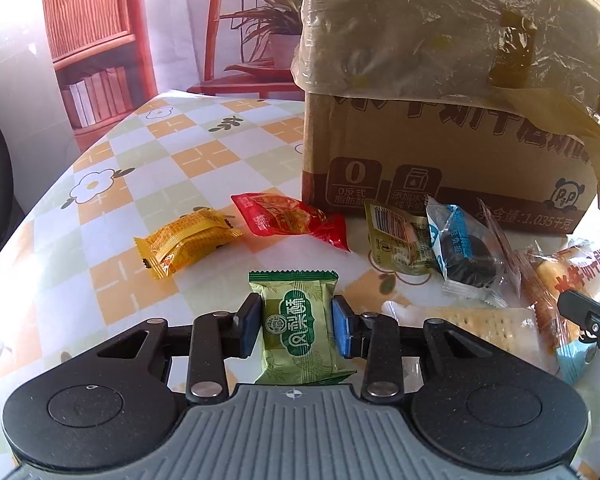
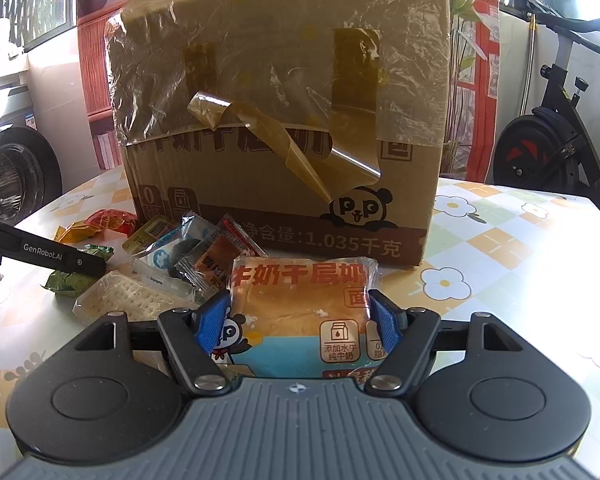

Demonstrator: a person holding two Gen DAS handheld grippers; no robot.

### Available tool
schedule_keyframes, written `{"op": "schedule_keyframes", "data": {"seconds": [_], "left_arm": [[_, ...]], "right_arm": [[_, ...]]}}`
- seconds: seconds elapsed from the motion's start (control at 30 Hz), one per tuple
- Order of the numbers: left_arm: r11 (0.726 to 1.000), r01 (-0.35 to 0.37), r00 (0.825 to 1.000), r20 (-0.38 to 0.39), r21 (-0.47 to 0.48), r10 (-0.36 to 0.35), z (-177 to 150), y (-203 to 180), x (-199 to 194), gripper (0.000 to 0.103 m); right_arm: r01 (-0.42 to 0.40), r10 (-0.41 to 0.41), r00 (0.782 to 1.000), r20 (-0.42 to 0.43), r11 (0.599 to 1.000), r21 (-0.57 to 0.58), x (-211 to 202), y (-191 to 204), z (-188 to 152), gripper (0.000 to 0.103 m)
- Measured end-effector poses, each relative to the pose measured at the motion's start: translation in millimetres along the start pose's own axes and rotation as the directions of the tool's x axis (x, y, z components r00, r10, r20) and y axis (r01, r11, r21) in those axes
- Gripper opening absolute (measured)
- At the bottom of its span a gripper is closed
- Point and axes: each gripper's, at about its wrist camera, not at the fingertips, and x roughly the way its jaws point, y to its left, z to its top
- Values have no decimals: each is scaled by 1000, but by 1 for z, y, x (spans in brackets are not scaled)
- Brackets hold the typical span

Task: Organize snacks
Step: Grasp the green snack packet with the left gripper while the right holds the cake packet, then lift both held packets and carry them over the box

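Pickup step in hand. Left gripper (image 1: 294, 326) pinches the green packet (image 1: 300, 328) on the table (image 1: 112, 200); right gripper (image 2: 296, 318) clamps the bread pack (image 2: 304, 316) before the box (image 2: 284, 128). Next: lift both clear.

Bright daylight is washing over a table (image 1: 112, 184) wearing a checked, flower-printed cloth. A backdrop (image 1: 100, 32) printed with a bookshelf and a potted plant is hanging behind it. An exercise bike (image 2: 556, 136) is standing at one side.
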Motion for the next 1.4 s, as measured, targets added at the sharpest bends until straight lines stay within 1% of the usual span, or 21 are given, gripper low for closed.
{"op": "schedule_keyframes", "data": {"seconds": [0.07, 0.17, 0.57, 0.67, 0.73, 0.8, 0.9, 1.0, 1.13, 1.27, 1.33, 1.4], "left_arm": [[1000, 13, 1000, 4, 11, -13, -5, -1, -5, 39], [1000, 24, 1000, 5, -10, -24, -8, 1, -7, 39], [999, 36, 999, 3, -32, -36, -13, 3, -15, 39], [998, 47, 999, 28, -49, -46, -10, 5, -24, 39], [997, 55, 997, 53, -56, -52, -7, 7, -32, 39], [997, 59, 995, 78, -55, -54, -5, 8, -41, 39], [996, 70, 991, 114, -56, -64, 0, 7, -53, 39], [997, 73, 984, 163, -38, -66, 5, 4, -65, 39], [997, 74, 972, 227, -22, -67, 16, 3, -82, 39], [996, 85, 950, 302, -18, -75, 33, 5, -100, 39], [996, 90, 940, 331, -17, -79, 42, 6, -108, 39], [995, 100, 926, 367, -15, -87, 54, 8, -119, 39]], "right_arm": [[1, -1, 1000, 0, 1000, 0, 0, 0, 0, 74], [1, -1, 1000, 0, 1000, 0, 0, 0, 0, 74], [-8, 8, 1000, 0, 1000, 2, -1, -1, -1, 74], [-20, 20, 1000, -9, 1000, 1, -4, -2, 1, 73], [-42, 42, 999, -22, 999, 0, -10, -3, 4, 73], [-52, 52, 999, -8, 999, -6, -19, -2, 6, 73], [-80, 81, 997, 12, 996, -48, -34, 5, 10, 72], [-106, 110, 993, 41, 991, -78, -46, 13, 14, 72], [-111, 121, 986, 112, 989, -93, -61, 20, 27, 72], [-115, 129, 971, 203, 990, -80, -77, 22, 51, 72], [-121, 137, 960, 245, 990, -77, -85, 21, 65, 72], [-131, 146, 947, 286, 989, -73, -93, 21, 80, 72]]}}
